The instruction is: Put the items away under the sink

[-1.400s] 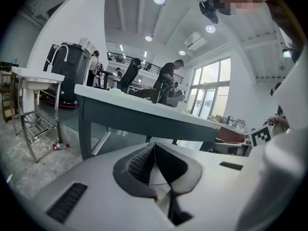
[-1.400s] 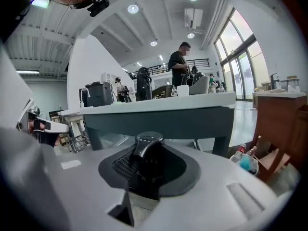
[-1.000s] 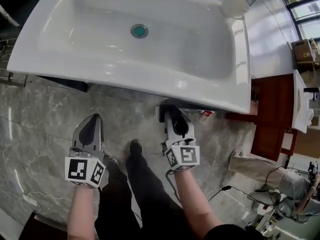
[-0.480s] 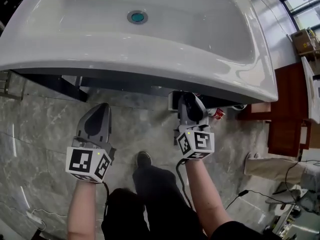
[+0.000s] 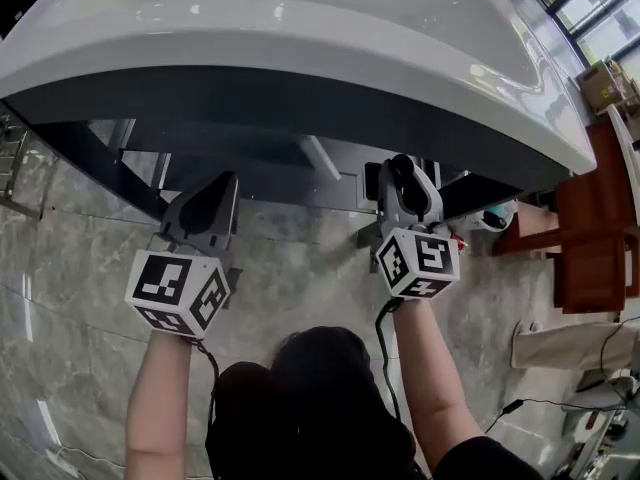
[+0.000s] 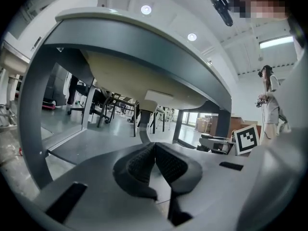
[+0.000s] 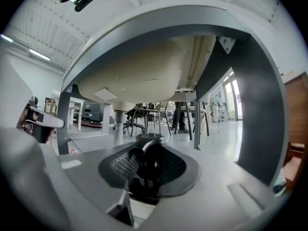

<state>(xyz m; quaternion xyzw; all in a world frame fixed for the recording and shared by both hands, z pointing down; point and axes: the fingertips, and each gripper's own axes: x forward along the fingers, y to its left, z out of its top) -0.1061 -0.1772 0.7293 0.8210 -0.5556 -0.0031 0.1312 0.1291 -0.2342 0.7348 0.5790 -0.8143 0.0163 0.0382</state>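
Note:
My right gripper (image 5: 402, 171) is shut on a black item with a round top (image 7: 147, 143), which stands upright between its pads (image 7: 122, 163). It sits at the front edge of the space under the white sink (image 5: 300, 38), level with the grey frame (image 5: 250, 93). The left gripper (image 5: 222, 186) is shut with nothing in it, its ribbed pads (image 6: 139, 165) pressed together. It is beside the right one, also pointing into the opening under the basin. The basin's underside (image 7: 139, 76) and drain pipe (image 7: 118, 124) show ahead.
Grey frame legs stand at the left (image 6: 36, 124) and right (image 7: 257, 114) of the opening. A small red and white thing (image 5: 460, 240) and a pale one (image 5: 495, 218) lie on the floor by the wooden cabinet (image 5: 590, 238). The floor is grey marble tile (image 5: 70, 258).
The head view has dropped from above the basin to below its rim. Both grippers have moved forward and up towards the opening under the sink, the right one still holding the black item.

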